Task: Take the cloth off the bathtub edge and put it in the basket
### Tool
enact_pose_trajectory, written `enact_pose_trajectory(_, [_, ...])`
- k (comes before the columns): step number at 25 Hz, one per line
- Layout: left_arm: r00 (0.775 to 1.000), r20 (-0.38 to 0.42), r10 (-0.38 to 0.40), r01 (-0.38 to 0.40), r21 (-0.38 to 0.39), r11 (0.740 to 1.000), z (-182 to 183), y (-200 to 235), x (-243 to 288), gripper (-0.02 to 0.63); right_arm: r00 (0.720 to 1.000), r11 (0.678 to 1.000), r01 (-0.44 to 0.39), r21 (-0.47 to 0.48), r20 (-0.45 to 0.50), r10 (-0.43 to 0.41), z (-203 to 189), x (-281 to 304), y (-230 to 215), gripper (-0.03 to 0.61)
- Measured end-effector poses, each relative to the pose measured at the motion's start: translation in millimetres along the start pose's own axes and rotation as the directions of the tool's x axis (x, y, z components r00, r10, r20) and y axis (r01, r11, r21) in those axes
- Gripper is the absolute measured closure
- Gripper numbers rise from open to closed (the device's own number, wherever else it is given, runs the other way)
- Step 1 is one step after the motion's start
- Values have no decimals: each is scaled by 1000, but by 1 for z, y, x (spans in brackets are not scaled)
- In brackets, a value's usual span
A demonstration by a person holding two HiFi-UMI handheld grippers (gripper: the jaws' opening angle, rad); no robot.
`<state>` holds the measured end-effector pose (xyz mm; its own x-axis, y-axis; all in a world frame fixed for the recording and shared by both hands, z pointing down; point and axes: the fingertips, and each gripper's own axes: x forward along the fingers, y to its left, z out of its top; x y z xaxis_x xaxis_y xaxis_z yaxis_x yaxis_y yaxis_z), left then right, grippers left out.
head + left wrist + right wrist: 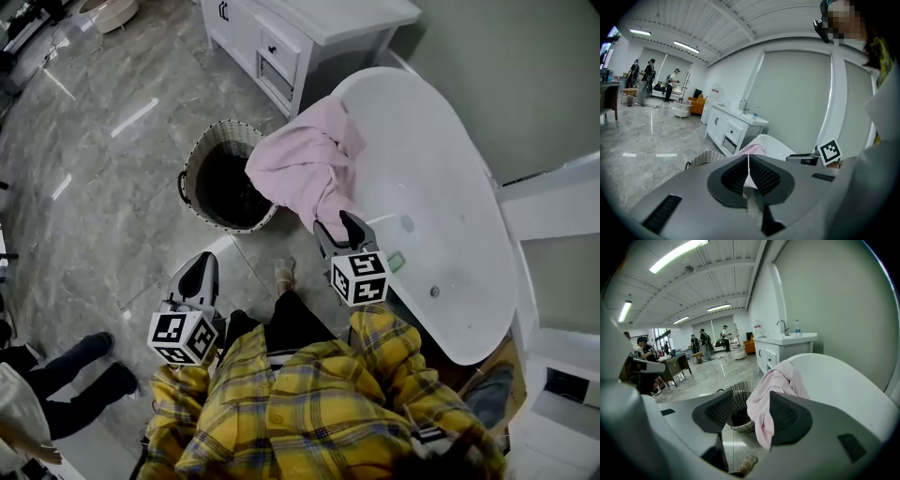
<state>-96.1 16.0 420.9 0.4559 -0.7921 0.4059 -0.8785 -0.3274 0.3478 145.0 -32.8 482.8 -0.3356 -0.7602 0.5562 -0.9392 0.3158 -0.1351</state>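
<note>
A pink cloth [305, 169] hangs over the near rim of the white bathtub [441, 234], its end dangling over the floor. A round woven basket [225, 178] with a dark inside stands on the floor just left of it. My right gripper [339, 228] is at the cloth's lower end. In the right gripper view its jaws stand open with the cloth [766, 394] hanging between them, close against the right pad [792, 416]; the basket [738, 401] shows behind. My left gripper [199, 275] is lower left over the floor, shut and empty [748, 161].
A white vanity cabinet [309, 28] stands behind the basket, close to the tub's head. Another person's dark legs [75, 375] are at the lower left. Grey marble floor [103, 159] spreads to the left. A white ledge [553, 202] borders the tub on the right.
</note>
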Motion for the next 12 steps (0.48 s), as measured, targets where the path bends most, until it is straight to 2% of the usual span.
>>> enact_pose_trajectory(7, [997,-75,20,-21,-8,1000,1,7,65,591,999,1000,-7,-8,-43,6,16,70,-50,344])
enact_pose_trajectory(12, [995,-101,1,-1,2,1000,8,3,113,591,998,1000,-12,2,-68,12,23,110,-70,341])
